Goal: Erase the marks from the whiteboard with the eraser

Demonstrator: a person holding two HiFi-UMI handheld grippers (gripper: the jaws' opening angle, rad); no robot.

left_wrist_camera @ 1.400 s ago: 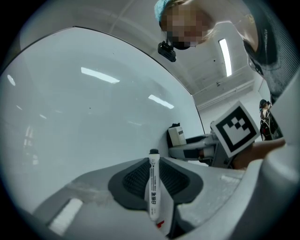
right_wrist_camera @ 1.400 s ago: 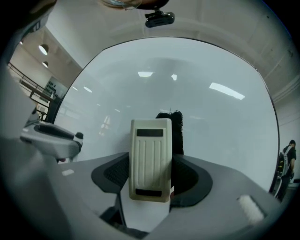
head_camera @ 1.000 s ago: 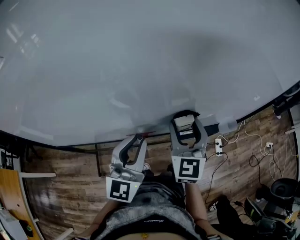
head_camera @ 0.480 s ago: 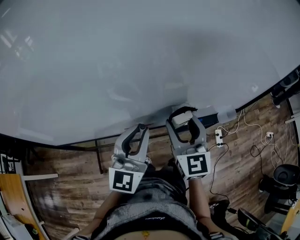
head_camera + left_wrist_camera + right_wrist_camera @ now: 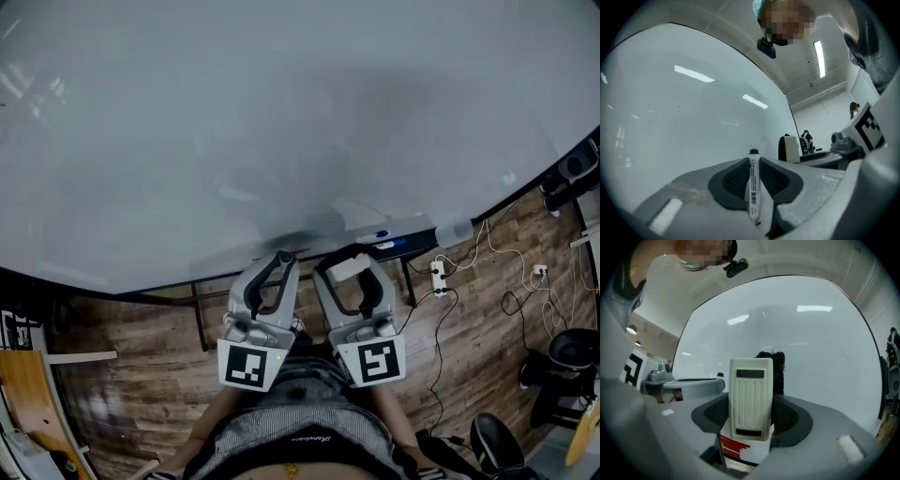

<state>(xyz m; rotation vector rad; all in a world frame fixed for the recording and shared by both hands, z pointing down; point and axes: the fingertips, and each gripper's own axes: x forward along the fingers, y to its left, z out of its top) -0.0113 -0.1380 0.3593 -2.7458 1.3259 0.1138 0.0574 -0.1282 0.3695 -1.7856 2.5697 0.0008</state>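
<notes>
**Eraser gripped in the right gripper, below the board's lower edge**

The whiteboard (image 5: pixel 281 112) fills the upper part of the head view, and its lower edge curves from left to right above a wooden floor (image 5: pixel 122 375).

Left of centre, the left gripper (image 5: pixel 279 264) sits just below that lower edge. Its jaws are clenched on a white marker (image 5: pixel 753 187). In the left gripper view the marker stands upright between the dark pads (image 5: pixel 736 180), with its black cap on top and the board's pale surface behind it.

Just beside it to the right, the right gripper (image 5: pixel 349 262) grasps the eraser (image 5: pixel 750 397). In the right gripper view this is a cream, ribbed block standing upright between the jaws, with a dark felt edge showing behind its right side and a red and white label below. In the head view the eraser is a pale block between the jaws, right at the board's lower edge. Whether it touches the surface cannot be told. A faint grey patch lies on the board just above the two grippers; it may be a smear or a shadow.

Further right, a dark tray (image 5: pixel 405 246) runs along the board's lower edge, with a blue-tipped pen (image 5: pixel 380 233) on it. Beyond it a white power strip (image 5: pixel 437 274) and loose cables (image 5: pixel 511 272) lie on the floor.
</notes>
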